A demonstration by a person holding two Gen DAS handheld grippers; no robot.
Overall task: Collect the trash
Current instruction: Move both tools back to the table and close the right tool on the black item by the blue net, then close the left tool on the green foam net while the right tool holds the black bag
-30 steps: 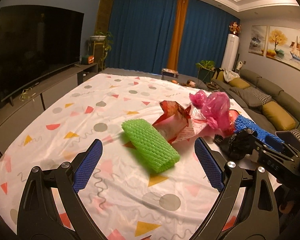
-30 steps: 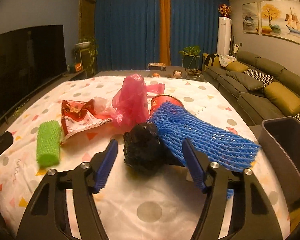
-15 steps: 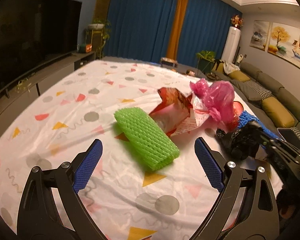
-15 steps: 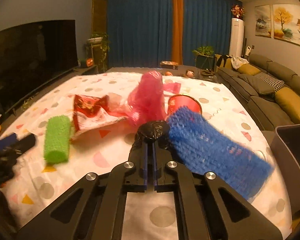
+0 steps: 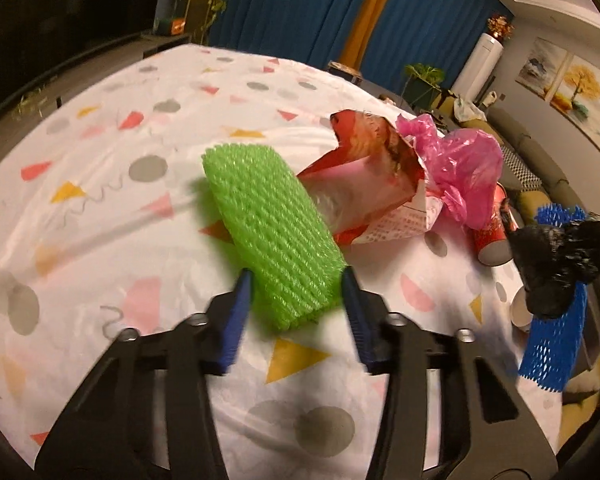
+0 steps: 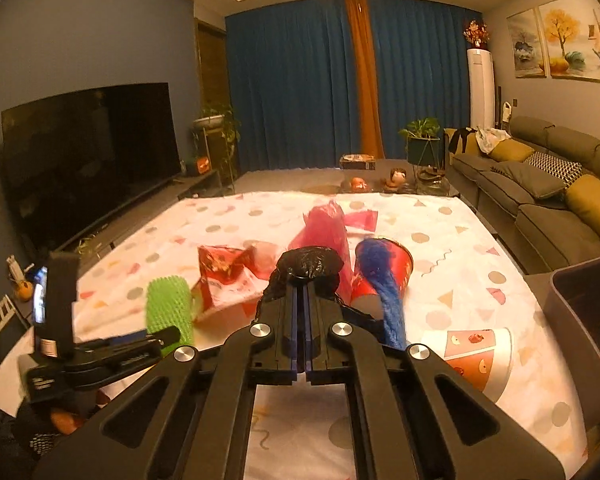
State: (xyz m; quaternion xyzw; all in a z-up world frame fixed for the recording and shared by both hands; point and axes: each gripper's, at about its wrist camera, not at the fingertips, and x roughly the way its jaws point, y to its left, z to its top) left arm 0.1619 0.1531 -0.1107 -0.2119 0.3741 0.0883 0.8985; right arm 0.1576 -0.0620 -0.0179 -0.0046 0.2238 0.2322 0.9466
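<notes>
A green foam net [image 5: 272,232] lies on the patterned tablecloth [image 5: 112,208]. My left gripper [image 5: 296,280] straddles its near end. Its jaws are closing, and the blue pads touch the net's two sides. In the right wrist view the same left gripper [image 6: 168,336] sits low at the left beside the green foam net [image 6: 168,304]. My right gripper [image 6: 304,280] is shut on a crumpled black plastic bag [image 6: 310,262] and holds it above the table. A blue foam net [image 6: 386,296] hangs beside that bag. From the left wrist view, the black bag [image 5: 556,256] floats at the right with the blue net [image 5: 552,340] dangling under it.
Behind the green net are a torn red snack wrapper [image 5: 364,168], a pink plastic bag [image 5: 464,172] and a tipped red paper cup [image 5: 492,236]. A fruit-print paper cup [image 6: 476,356] lies at the near right. A grey bin [image 6: 588,312] stands off the table's right edge, a sofa beyond it.
The left gripper came forward and down onto the green net, and its jaws narrowed around it. The right gripper shut on the black bag and rose, the blue net lifting with it.
</notes>
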